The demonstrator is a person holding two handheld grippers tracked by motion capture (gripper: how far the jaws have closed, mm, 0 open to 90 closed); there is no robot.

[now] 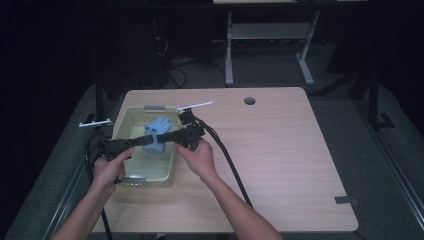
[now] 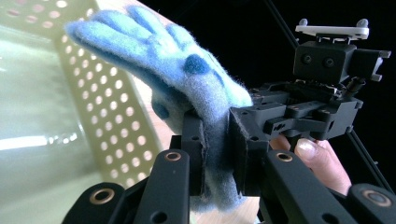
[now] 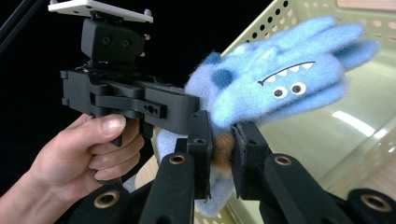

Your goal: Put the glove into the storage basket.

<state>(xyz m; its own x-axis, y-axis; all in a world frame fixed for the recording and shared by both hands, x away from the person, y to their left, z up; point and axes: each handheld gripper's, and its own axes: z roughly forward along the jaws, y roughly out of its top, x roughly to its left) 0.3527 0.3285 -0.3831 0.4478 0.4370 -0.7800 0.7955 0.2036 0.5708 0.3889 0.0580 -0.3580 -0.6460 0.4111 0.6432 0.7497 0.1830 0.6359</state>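
**Soft glove, two grips**

My left gripper (image 1: 141, 142) and my right gripper (image 1: 161, 138) are both clamped on the blue glove (image 1: 156, 134). I hold it up over the basket (image 1: 129, 116), which sits at 9 o'clock on the table (image 1: 280, 150).

The glove (image 3: 285, 79) is fuzzy, soft and very light. It bends and flops, so its fingers hang loose. It will not break. I think it could slip out if I pinch only fluff. The best place to hold is the thick cuff (image 2: 215, 140), where my jaws bite now from both sides.
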